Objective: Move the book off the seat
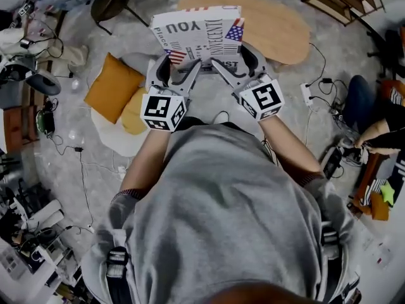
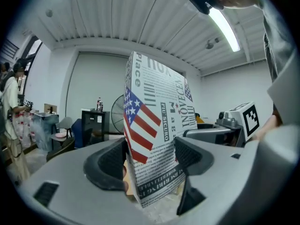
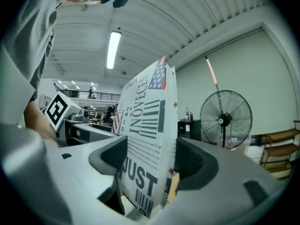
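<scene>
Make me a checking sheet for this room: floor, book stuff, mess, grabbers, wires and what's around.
Surface: grey floor, littered.
Job's things: book lifted in the air; white seat below left, with an orange cushion and a yellow cushion.
Clutter: gear piled at the left edge.
Grippers: left gripper and right gripper both clamp the book.
Cables: cables trail across the floor; power strip at right.
Surroundings: oval wooden table, standing fan, seated person at right.

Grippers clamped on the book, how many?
2. The left gripper clamps the book at its near-left edge, and the right gripper at its near-right edge. None hidden.
</scene>
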A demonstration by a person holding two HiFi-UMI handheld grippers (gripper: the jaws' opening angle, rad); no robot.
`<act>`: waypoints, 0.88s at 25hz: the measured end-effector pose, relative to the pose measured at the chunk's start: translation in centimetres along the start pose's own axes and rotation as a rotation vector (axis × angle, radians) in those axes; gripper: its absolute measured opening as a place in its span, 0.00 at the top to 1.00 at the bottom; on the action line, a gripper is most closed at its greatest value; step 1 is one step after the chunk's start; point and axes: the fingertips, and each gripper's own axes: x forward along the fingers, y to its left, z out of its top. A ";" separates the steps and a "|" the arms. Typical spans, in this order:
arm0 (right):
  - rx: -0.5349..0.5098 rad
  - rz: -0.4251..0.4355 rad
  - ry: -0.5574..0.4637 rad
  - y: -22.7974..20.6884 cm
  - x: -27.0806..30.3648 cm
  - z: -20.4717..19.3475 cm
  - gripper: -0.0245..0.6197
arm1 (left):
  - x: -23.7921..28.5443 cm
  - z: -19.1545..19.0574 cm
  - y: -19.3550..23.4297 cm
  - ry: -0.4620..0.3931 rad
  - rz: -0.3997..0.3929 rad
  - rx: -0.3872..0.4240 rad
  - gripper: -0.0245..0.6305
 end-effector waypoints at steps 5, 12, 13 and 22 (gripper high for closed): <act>0.015 -0.103 -0.004 -2.8 -2.2 0.1 0.44 | 3.0 0.4 -2.3 0.016 -0.098 0.013 0.44; 0.027 -0.217 0.008 -10.2 -3.8 -1.8 0.44 | 10.9 -0.8 -5.1 0.029 -0.211 0.030 0.44; 0.025 -0.230 0.013 -11.1 -3.5 -2.0 0.44 | 11.9 -1.0 -5.0 0.030 -0.226 0.027 0.44; 0.025 -0.326 0.058 -19.0 1.9 -1.9 0.44 | 21.7 0.2 -1.3 0.037 -0.336 0.005 0.44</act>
